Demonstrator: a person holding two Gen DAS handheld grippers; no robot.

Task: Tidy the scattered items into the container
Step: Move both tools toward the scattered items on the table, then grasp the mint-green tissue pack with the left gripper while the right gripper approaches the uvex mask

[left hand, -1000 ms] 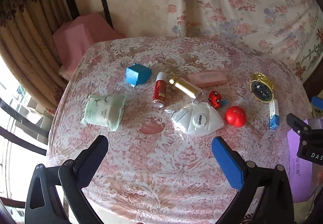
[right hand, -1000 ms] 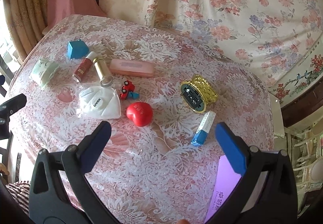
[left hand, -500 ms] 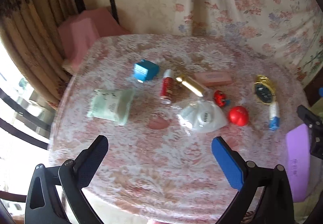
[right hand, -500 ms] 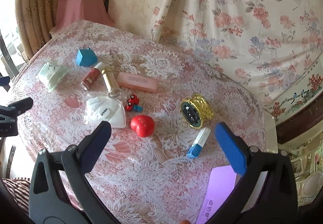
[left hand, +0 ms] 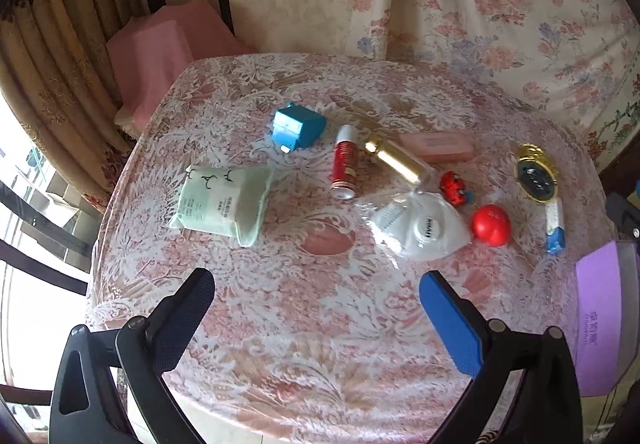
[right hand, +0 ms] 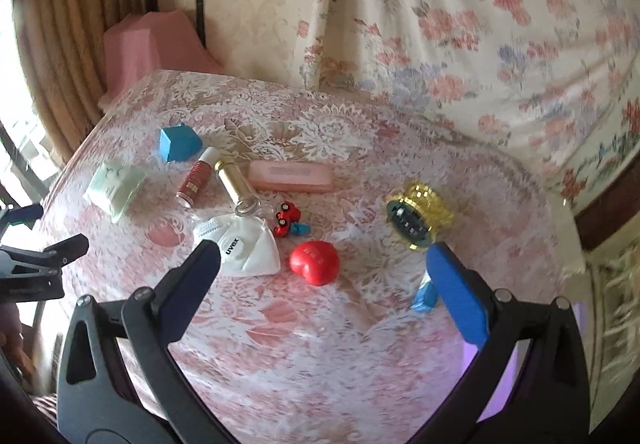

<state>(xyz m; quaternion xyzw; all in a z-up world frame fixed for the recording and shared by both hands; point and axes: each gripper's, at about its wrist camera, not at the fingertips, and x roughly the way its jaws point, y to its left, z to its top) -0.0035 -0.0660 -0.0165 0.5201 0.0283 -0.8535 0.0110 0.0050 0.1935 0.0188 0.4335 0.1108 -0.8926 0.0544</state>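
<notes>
Both left tongs (left hand: 316, 296) and right tongs (right hand: 324, 264) spread wide, empty, above the desk (left hand: 320, 324); purple container (left hand: 604, 320), perhaps a box, at right edge.

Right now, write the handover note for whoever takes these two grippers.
Left gripper: open, empty, held above the near edge of the table.
Right gripper: open, empty, above the table's right side.
All items lie on the tablecloth: green tissue pack, blue box, red spray can, gold bottle, pink case, white mask, toy car, red heart, gold clock, blue-and-white tube.
A purple thing, possibly the container, sits at the right edge.
Done: nothing packed. Left: every item.
</notes>
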